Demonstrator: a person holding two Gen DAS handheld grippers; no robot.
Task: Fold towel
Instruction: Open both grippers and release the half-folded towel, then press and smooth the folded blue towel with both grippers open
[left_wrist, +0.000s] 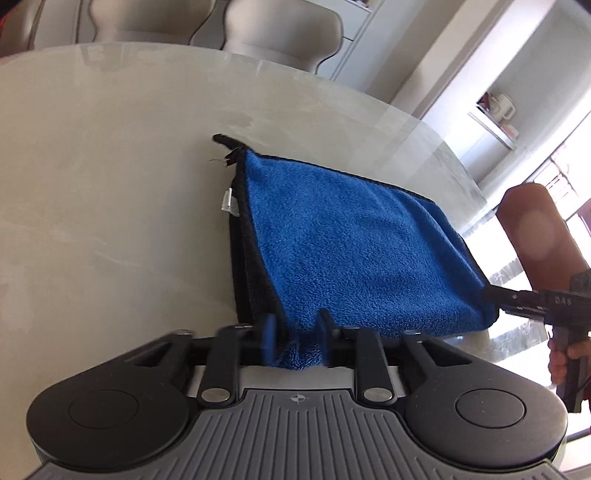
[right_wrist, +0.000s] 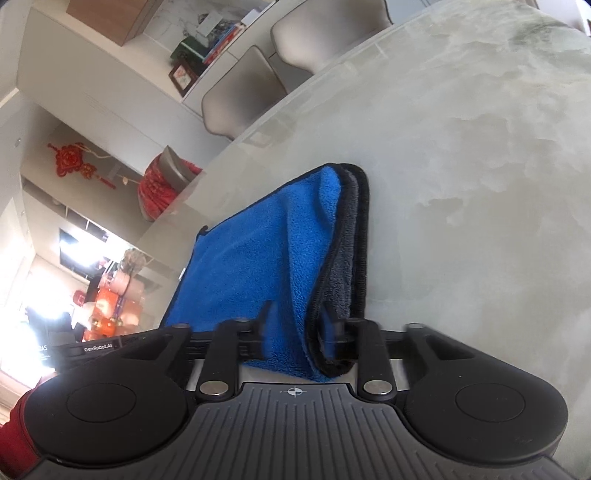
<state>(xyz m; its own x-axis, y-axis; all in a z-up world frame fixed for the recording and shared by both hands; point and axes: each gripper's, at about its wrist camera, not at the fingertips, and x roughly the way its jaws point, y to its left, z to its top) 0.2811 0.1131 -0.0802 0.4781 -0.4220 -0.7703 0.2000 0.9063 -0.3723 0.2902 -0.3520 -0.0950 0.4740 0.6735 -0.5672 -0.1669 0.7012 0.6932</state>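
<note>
Left wrist view first, from its left side across: your left gripper (left_wrist: 295, 334) is pinching the near edge of the towel (left_wrist: 354, 243), with blue pile bunched between its two blurred fingers (left_wrist: 267, 338), so you cannot make out how much cloth sits behind them. That towel lies folded on the pale stone-look table (left_wrist: 110, 206), blue face up, with dark grey layers and black trim showing along its left side; a small white tag (left_wrist: 228, 201) sticks out there, too blurred for you to read. Further right, your right gripper (left_wrist: 493, 297) reaches the towel's near right corner, and the letters "DAS" show on its black body; your hand (left_wrist: 563, 360) on the handle is cut off by the frame edge. Two pale chairs (left_wrist: 280, 33) behind the table are cropped at the top. Right wrist view next, again from the left: a black bar at the left edge reads "GenRobot.AI", with part of "DAS" beside it washed out by glare, and a red sleeve (right_wrist: 18, 428) is clipped in the lower corner. Your right gripper (right_wrist: 301, 326) is closed on the towel's (right_wrist: 255, 258) folded corner, blue layer and black-edged grey layer (right_wrist: 349, 266) both caught between its smeared fingers (right_wrist: 330, 314). To the right, the table (right_wrist: 480, 184) runs out of frame.
</note>
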